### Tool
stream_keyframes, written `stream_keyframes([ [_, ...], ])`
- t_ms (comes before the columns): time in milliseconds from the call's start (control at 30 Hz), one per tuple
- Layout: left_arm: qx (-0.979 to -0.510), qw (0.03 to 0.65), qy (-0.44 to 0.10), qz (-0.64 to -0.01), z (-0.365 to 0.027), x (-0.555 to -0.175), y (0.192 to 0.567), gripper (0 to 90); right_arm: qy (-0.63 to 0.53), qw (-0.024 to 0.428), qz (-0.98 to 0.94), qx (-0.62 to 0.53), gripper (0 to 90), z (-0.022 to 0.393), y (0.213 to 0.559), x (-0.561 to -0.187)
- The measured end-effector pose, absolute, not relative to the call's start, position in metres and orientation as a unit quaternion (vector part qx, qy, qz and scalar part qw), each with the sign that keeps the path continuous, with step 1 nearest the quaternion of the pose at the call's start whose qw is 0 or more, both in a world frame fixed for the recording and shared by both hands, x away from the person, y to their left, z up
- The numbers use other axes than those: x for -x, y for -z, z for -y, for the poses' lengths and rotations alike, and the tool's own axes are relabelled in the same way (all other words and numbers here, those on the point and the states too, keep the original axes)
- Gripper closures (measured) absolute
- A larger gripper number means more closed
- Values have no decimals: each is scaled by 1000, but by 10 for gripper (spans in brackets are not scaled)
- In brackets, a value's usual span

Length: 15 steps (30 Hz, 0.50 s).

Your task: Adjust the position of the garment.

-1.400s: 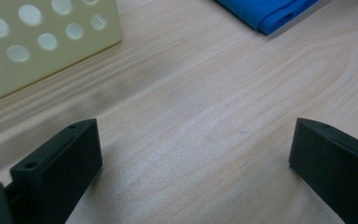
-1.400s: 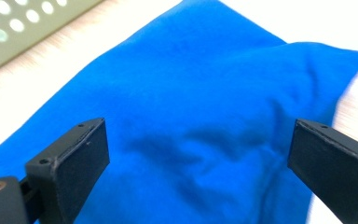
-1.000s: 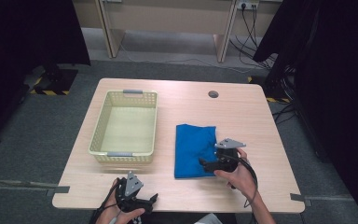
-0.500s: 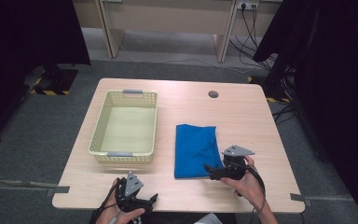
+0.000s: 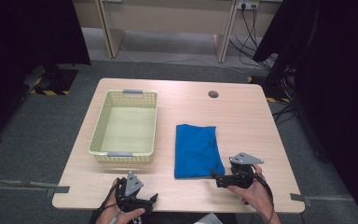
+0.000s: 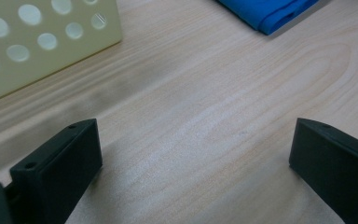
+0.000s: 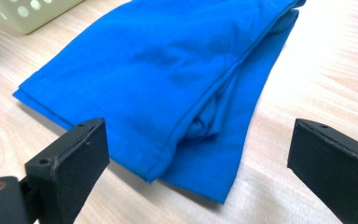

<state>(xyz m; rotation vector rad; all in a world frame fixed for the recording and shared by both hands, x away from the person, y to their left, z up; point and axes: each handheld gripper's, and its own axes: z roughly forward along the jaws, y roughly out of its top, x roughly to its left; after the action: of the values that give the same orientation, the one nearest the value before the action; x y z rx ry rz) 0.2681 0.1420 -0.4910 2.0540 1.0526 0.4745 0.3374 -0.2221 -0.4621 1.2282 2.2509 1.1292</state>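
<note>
A folded blue cloth (image 5: 196, 149) lies flat on the wooden table (image 5: 242, 121), right of centre. My right gripper (image 5: 215, 178) sits at the cloth's near right corner, open, its jaws apart on either side of that corner of the blue cloth (image 7: 177, 79) with nothing clamped. My left gripper (image 5: 153, 199) rests at the table's near edge, open and empty, pointing right. In the left gripper view (image 6: 193, 163) the jaws frame bare wood, with the blue cloth (image 6: 265, 11) far off at the top.
A pale yellow perforated basket (image 5: 103, 125), empty, stands left of the cloth; its wall (image 6: 37, 42) fills the upper left of the left gripper view and its corner (image 7: 28, 14) is beyond the cloth. A round cable hole (image 5: 213, 94) sits near the far edge.
My right gripper has drawn back toward the near edge, off the cloth's right side to its near right corner. The cloth now lies flat. The left gripper has not moved.
</note>
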Motion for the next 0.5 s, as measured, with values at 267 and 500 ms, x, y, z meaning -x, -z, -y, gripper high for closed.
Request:
stream_keyframes([
  [267, -806, 380, -185, -413, -142, -268, 491, 13, -394, 175, -793, -430, 53, 228, 464, -328],
  [500, -807, 380, -185, -414, -142, -268, 490, 13, -399, 175, -787, -437, 52, 237, 465, -319],
])
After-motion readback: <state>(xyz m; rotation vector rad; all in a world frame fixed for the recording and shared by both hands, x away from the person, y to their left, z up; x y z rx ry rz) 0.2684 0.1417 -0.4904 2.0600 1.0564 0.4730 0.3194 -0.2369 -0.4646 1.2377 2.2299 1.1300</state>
